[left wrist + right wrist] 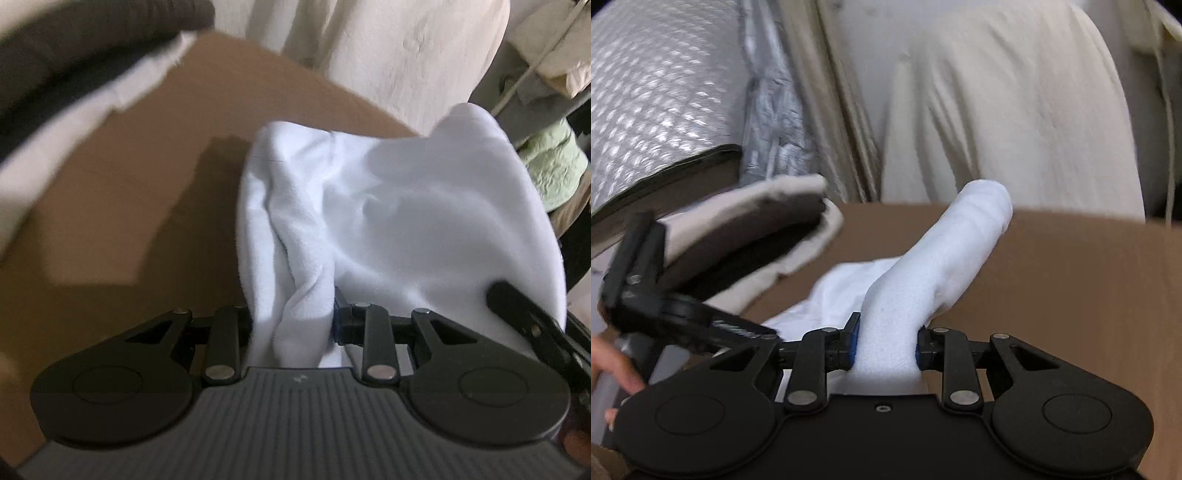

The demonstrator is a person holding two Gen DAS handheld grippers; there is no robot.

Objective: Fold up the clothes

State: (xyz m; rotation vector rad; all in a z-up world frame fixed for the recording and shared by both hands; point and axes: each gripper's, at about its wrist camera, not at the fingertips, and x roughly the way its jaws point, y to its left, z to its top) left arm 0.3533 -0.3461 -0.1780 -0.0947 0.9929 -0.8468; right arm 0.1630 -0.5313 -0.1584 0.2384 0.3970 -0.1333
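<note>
No writing could be read; print on your left gripper (683,295) was blurred. Its jaws pinched one white garment (369,206) bunched over the brown table (129,192), toward its right edge. Your right gripper (886,347) pinched the same garment's rolled end; both views were motion-smeared.

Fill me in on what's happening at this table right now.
A person is folding clothes with a handheld claw in each hand. Both claws are clamped on the same white garment: the left claw grips a bunched fold of it, and the right claw pinches another bunched part that rises up from between its fingers. The cloth is lifted and crumpled above the brown table, not yet laid flat. A folded pile of dark and pale clothes sits off to the left side.
</note>
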